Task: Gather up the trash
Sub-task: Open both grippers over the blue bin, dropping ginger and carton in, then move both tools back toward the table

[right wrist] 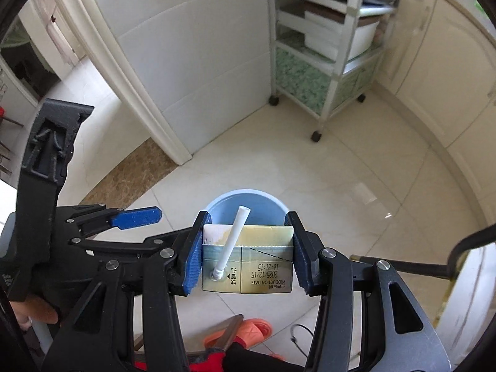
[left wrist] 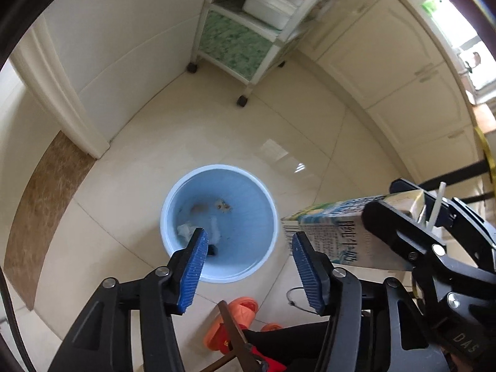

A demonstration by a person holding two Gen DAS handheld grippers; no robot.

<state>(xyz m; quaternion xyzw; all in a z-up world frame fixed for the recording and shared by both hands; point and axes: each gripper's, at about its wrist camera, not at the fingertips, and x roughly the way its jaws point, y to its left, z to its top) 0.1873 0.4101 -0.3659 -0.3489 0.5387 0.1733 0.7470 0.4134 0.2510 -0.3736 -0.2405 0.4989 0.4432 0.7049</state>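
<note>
Above the blue bin on the tiled floor, we hold a milk carton in our right gripper, its blue pads pressing on the two narrow sides near the top, where a white straw sticks out of the foil hole. Our left gripper hangs over the bin with its jaws standing apart and nothing between them; a few scraps of trash already lie at the bottom. We judge the carton to be light, most likely drained, with thin cardboard walls that give under pressure, so a squeeze across the folded top seam, where the board is doubled, seems safer than one at mid-body, which could buckle and push leftover milk out through the straw. Its coated surface looks smooth and could slip against the ribbed pads if we loosen unevenly. In the left wrist view the carton sits just beside the bin's rim, not yet over the opening.
</note>
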